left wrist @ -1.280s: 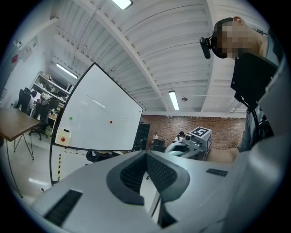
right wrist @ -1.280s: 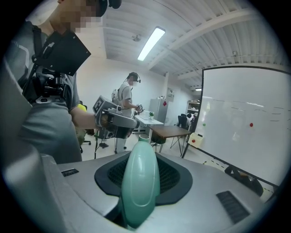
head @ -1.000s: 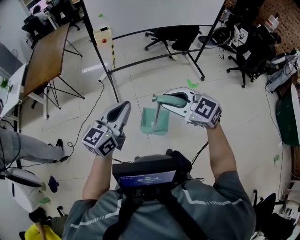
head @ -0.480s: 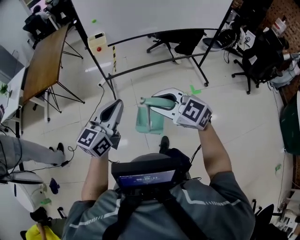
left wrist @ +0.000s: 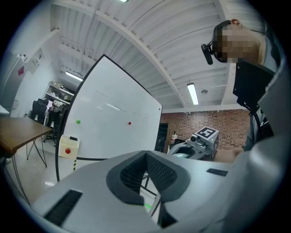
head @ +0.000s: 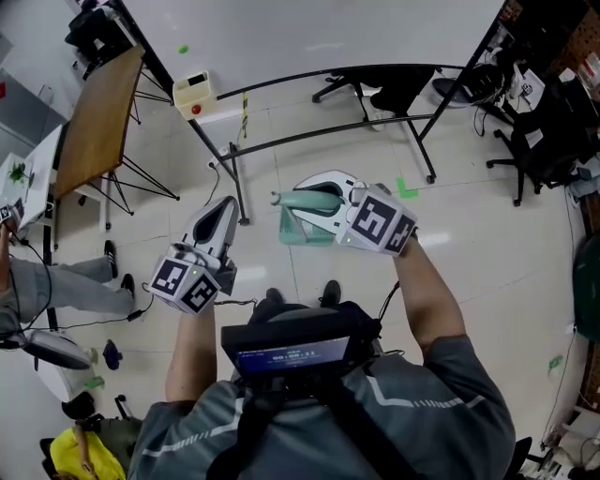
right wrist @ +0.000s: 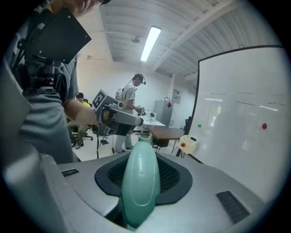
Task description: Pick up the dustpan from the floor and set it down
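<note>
A mint-green dustpan (head: 298, 229) hangs off the floor by its long handle (right wrist: 140, 182). My right gripper (head: 314, 199) is shut on that handle, at mid-frame in the head view. In the right gripper view the handle runs forward between the dark pads (right wrist: 175, 177) of the right gripper (right wrist: 141, 159). My left gripper (head: 223, 212) is held to the left of the dustpan and apart from it. In the left gripper view the left gripper (left wrist: 146, 158) has its pads closed together, with nothing in them.
A whiteboard (head: 309, 28) on a black tubular stand (head: 328, 131) is just ahead. A cream box with a red button (head: 195, 91) sits by its left leg. A wooden table (head: 94, 112) and another person's legs (head: 56, 281) are at left. Office chairs (head: 394, 89) are behind right.
Both grippers have travelled forward toward the whiteboard stand, which now lies closer in the head view. The dustpan came along in the right gripper and hangs closer under it.
</note>
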Demonstrator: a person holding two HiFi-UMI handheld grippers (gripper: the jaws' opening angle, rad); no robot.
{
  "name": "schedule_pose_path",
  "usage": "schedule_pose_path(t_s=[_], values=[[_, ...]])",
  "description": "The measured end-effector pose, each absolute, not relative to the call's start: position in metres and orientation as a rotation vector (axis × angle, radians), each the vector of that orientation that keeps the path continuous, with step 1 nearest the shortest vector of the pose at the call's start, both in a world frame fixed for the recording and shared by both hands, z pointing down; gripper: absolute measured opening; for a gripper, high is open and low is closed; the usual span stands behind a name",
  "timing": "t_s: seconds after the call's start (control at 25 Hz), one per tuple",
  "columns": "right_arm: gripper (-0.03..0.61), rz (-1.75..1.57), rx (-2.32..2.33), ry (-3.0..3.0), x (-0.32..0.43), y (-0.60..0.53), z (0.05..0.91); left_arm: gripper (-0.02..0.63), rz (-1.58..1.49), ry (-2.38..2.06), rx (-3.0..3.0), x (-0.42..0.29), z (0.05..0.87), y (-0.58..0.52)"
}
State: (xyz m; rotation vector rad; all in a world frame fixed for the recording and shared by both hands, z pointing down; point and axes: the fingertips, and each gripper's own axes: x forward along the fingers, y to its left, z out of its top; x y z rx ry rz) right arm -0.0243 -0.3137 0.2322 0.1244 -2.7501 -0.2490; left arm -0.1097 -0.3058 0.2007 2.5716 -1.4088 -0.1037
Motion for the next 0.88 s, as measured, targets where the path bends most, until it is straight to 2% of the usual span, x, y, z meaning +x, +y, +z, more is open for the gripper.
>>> schedule_pose_path(t_s=[0.52,0.72,0.88], values=[[0.138,-0.198,0.248,-2.718,-0.045,-0.384,0.243,0.029,-0.105,-1.296,2.621,-0.15,0.212,-0.375],[0.138,-0.184,0.26,-2.73,-0.048,-0.412,0.269,0.029,-0.086,-1.237,2.588,-0.15,0.24,-0.408],[0.138,-0.139,0.283,-2.725,-0.045,-0.446,0.321,0.029,-0.029,-1.176,2.553,-0.141,0.294,-0.441]])
